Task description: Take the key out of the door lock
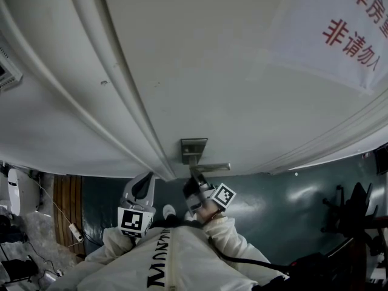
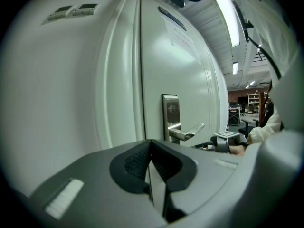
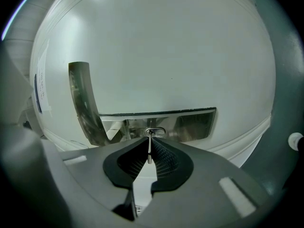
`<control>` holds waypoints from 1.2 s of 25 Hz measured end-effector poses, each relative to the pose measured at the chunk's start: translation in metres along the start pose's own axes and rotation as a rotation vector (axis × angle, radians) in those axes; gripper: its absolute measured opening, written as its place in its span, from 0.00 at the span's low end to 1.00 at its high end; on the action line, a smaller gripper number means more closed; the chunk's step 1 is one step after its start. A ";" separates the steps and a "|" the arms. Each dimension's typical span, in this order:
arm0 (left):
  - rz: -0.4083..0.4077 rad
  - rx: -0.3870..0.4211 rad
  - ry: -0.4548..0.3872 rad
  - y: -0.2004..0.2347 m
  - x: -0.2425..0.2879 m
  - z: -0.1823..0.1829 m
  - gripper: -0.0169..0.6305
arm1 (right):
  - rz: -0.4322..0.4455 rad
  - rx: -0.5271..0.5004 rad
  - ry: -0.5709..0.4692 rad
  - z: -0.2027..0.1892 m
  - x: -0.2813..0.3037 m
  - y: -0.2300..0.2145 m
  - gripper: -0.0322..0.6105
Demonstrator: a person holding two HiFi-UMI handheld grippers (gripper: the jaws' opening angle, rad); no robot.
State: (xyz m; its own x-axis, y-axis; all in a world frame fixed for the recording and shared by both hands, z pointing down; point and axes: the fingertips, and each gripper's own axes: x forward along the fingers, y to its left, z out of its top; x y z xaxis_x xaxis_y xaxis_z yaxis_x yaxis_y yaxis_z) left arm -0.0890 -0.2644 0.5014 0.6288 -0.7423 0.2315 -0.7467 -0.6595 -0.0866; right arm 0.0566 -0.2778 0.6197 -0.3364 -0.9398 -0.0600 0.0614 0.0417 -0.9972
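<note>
Two grippers are mine, both near the door point(image 3: 156, 46). My right gripper point(image 3: 150, 142) is close up against the metal lock plate point(image 3: 192, 121), its jaws clamped on the flat head of the key point(image 3: 149, 152). The key's far end sits in the keyhole, near the lever handle point(image 3: 80, 96). My left gripper point(image 2: 151, 151) hangs back to the left of the handle, jaws together with nothing between them.

Left tongs point(image 2: 151, 148) pressed together (pads touching), white door point(image 2: 187, 65) ahead, metal lever handle point(image 2: 190, 131) beyond.
</note>
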 end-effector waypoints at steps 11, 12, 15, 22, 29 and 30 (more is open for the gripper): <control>0.008 -0.002 -0.002 0.001 -0.005 0.000 0.03 | -0.017 -0.015 -0.017 -0.001 -0.002 0.002 0.09; 0.009 -0.001 -0.003 0.001 -0.006 -0.001 0.03 | -0.018 -0.016 -0.017 0.000 -0.002 0.002 0.09; 0.013 0.000 -0.006 0.002 -0.007 0.000 0.03 | -0.024 -0.023 -0.023 0.000 -0.003 0.001 0.09; 0.016 -0.003 -0.003 0.004 -0.010 -0.002 0.03 | -0.023 -0.039 -0.013 -0.009 -0.017 0.003 0.09; -0.025 -0.003 -0.010 -0.012 -0.003 0.000 0.03 | -0.074 -0.157 0.026 -0.011 -0.033 0.007 0.09; -0.029 -0.002 -0.012 -0.014 -0.002 0.001 0.03 | -0.085 -0.182 0.031 -0.011 -0.036 0.009 0.09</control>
State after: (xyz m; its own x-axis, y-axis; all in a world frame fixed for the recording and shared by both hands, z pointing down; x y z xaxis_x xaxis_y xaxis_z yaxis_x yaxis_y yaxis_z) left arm -0.0798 -0.2537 0.5014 0.6525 -0.7244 0.2225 -0.7287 -0.6804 -0.0780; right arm 0.0592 -0.2402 0.6126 -0.3621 -0.9318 0.0261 -0.1385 0.0260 -0.9900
